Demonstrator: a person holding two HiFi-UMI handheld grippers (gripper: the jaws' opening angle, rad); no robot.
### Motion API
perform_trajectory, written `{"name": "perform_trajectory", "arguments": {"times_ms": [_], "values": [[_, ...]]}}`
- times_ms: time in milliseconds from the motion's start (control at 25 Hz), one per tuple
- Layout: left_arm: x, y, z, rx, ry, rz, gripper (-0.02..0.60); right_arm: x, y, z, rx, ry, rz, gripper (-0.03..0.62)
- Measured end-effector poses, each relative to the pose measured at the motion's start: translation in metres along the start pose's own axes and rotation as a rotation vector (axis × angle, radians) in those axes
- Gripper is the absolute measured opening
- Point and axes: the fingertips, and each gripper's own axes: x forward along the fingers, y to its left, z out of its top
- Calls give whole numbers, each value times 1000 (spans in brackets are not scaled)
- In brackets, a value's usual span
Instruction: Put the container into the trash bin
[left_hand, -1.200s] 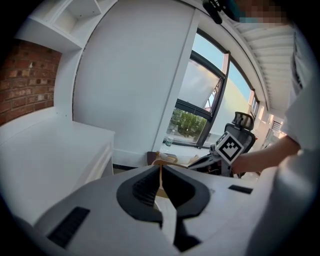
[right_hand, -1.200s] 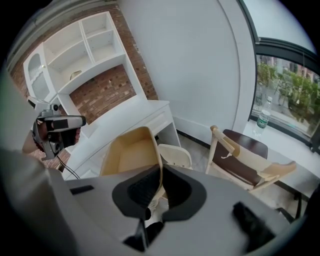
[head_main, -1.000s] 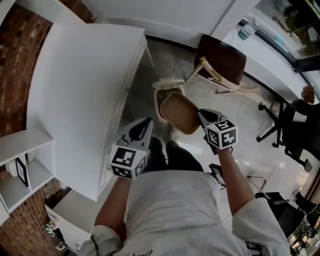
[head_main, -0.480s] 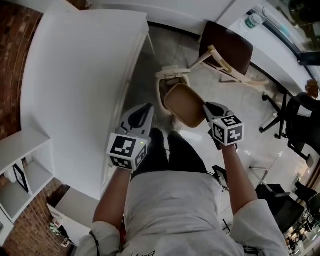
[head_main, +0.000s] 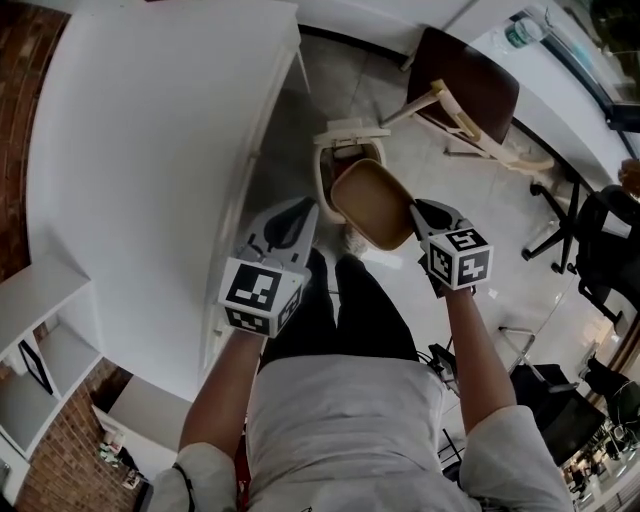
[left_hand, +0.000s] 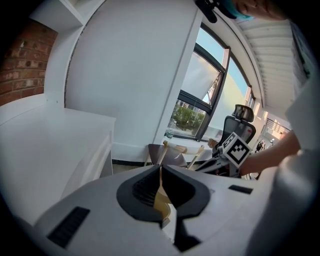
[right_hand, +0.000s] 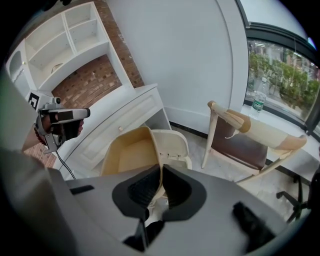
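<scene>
Container, its rim pinched in your right gripper's jaws, had sunk toward the trash bin just beyond them. Left gripper jaws were closed and empty. Release looked imminent.

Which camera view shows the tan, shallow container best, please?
The head view: the tan, shallow container shows nearly whole from above, by the cream trash bin. The right gripper view shows its inside and clamped rim; the left gripper view shows only a thin edge between the jaws.

No words, numbers or brand names can be read anywhere. The marker cubes carry only black-and-white square patterns. The bottle label is too small to read.
</scene>
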Motion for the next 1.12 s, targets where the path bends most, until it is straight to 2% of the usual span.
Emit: {"name": "perform_trajectory", "arguments": {"times_ms": [480,1120], "values": [[30,0,-24,-5,11,-37,26,41,-18,-15,11,29,-21,40],[49,18,-57,-8,37,-46,26,101,-37,-43,38,68,-32,40]]}}
